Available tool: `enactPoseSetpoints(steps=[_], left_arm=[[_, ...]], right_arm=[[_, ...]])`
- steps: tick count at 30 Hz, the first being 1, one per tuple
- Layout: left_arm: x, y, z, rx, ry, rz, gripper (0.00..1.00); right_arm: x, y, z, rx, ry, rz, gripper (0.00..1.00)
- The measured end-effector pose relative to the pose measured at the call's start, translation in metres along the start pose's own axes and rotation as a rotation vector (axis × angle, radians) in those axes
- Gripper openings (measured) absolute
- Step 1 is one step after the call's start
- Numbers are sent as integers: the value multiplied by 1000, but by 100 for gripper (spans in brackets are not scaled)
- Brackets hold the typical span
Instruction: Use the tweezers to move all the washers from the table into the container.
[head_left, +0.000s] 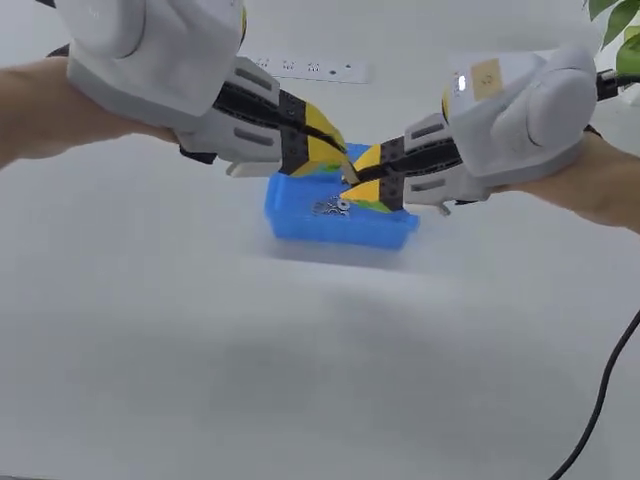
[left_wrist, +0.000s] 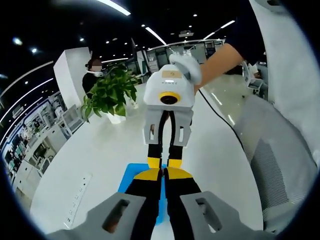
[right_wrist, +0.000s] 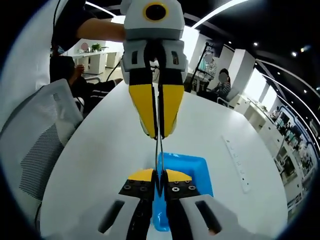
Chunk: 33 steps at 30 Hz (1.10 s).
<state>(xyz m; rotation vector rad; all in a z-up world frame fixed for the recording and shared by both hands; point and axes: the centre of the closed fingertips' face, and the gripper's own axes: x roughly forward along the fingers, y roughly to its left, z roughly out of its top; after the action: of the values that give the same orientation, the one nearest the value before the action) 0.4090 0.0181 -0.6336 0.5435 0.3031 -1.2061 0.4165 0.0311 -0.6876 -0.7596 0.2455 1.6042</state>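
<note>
Evidently the left gripper (head_left: 335, 158) and the right gripper (head_left: 362, 178) were both pressed shut on the thin metal tweezers (right_wrist: 158, 150), just above the blue plastic container (head_left: 300, 225), where small silver washers (head_left: 335, 207) lay. Uneven pulls could have twisted the tweezers loose, dropping them inside.
</note>
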Motion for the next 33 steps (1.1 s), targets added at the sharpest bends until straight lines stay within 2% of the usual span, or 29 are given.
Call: enactPoseSetpoints(steps=[3,6,11,16,20,22,26,28,33], left_arm=[[0,-5,-4,-3,7,-10,6],[6,-14,-17,7,38,-14,6],[15,-29,-23,1,54,-23,6],[19,-38,-36,6,95,-53,7],[22,-41,-47,29,131,-67,7],[23,-41,-50,21,134,-69,7],[28,-45,-68,13,175,-80,7],[32,-46,-74,2,176,-79,7],[48,-54,-102,-33,213,-95,7]], right_arm=[[-3,7,-2,5,14,18,7],[-3,15,-12,11,44,43,7],[3,29,-24,12,92,77,7],[8,39,-31,10,124,108,7],[12,41,-36,17,141,124,7],[14,42,-38,20,147,132,7],[22,46,-43,31,161,147,7],[27,49,-51,25,196,153,7],[42,57,-68,40,249,179,7]])
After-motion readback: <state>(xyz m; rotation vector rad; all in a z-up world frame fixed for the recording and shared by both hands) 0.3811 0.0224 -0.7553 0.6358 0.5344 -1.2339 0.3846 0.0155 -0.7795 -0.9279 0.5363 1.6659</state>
